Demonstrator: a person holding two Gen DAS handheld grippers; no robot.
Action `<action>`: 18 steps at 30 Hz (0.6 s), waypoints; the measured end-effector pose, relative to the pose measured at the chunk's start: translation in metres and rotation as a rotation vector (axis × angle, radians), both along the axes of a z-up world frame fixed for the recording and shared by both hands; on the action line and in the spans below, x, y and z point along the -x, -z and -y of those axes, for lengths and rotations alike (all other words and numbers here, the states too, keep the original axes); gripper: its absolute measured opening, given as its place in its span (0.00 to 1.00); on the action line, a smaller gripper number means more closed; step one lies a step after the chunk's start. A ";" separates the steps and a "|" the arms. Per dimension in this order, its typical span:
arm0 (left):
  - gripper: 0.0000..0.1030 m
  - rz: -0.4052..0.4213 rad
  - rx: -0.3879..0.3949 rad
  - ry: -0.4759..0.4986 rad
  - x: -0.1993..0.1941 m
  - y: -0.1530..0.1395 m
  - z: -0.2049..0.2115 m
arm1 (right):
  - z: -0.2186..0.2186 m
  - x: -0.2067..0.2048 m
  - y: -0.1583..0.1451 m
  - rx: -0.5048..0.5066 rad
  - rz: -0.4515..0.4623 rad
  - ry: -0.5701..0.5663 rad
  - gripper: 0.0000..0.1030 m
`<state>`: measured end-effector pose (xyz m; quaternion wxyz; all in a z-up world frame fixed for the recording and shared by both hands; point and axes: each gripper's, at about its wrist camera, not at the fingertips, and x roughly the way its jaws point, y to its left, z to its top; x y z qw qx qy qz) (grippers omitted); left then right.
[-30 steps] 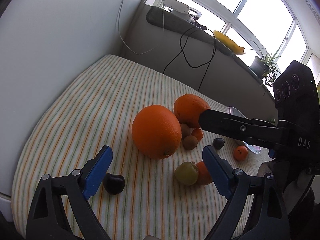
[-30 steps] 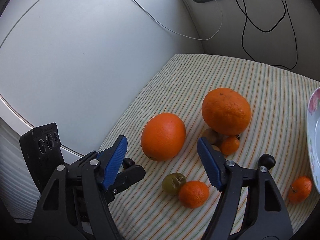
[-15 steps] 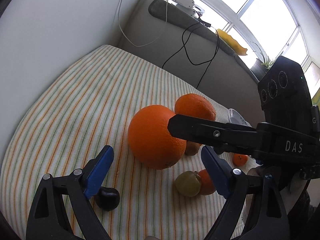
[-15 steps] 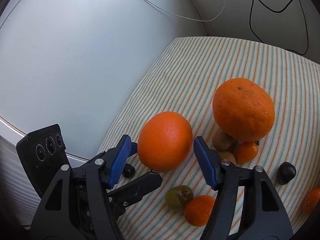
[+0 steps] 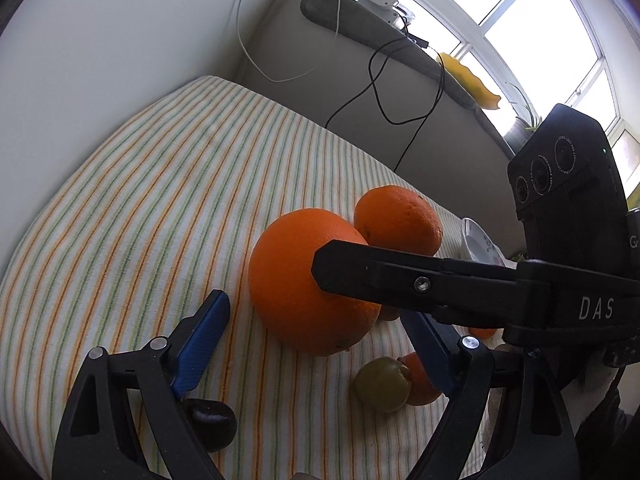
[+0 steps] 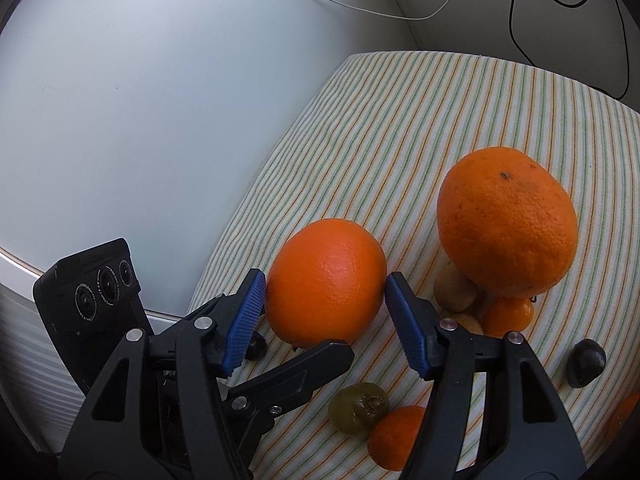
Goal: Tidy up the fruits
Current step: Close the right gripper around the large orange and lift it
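A large orange (image 6: 326, 280) lies on the striped cloth (image 6: 400, 128). My right gripper (image 6: 325, 320) is open with its blue pads on either side of this orange, close to it. In the left wrist view the same orange (image 5: 296, 280) sits ahead of my open, empty left gripper (image 5: 316, 356), and the right gripper's black finger (image 5: 400, 276) crosses in front of it. A second large orange (image 6: 506, 224) rests on small fruits behind. A green fruit (image 6: 358, 408), a mandarin (image 6: 394, 436) and dark plums (image 6: 586, 362) (image 5: 210, 422) lie nearby.
A white wall (image 6: 140, 100) borders the cloth on the left. A white floral plate (image 5: 478, 242) stands at the right. Cables (image 5: 384, 92) hang down the grey back panel below a window sill. Small kiwis (image 6: 454, 292) and a mandarin (image 6: 508, 314) sit under the second orange.
My right gripper has moved forward until its pads flank the near large orange. My left gripper has edged closer to the fruit; the dark plum now lies by its left finger.
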<state>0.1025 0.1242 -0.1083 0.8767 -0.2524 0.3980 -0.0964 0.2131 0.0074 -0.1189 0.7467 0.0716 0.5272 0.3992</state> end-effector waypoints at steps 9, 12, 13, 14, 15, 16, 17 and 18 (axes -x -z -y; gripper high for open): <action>0.75 -0.005 0.002 0.010 -0.003 0.003 0.000 | -0.005 -0.009 0.011 -0.017 -0.059 -0.027 0.67; 0.70 -0.006 0.004 0.008 -0.005 0.003 -0.001 | -0.009 -0.010 0.014 -0.019 -0.067 -0.026 0.68; 0.70 -0.006 0.003 0.005 -0.005 0.003 -0.002 | -0.009 -0.011 0.014 -0.021 -0.071 -0.025 0.68; 0.68 -0.005 0.003 0.004 -0.004 0.003 -0.002 | -0.010 -0.011 0.015 -0.023 -0.076 -0.024 0.68; 0.66 -0.004 0.000 0.002 -0.004 0.003 -0.002 | -0.010 -0.011 0.015 -0.026 -0.082 -0.023 0.68; 0.65 -0.003 -0.002 0.003 -0.004 0.003 -0.002 | -0.010 -0.012 0.016 -0.029 -0.087 -0.022 0.68; 0.64 -0.003 -0.004 0.002 -0.003 0.003 -0.002 | -0.007 -0.010 0.016 -0.032 -0.090 -0.022 0.68; 0.64 -0.002 -0.006 0.003 -0.003 0.002 -0.003 | -0.006 -0.010 0.016 -0.033 -0.092 -0.022 0.68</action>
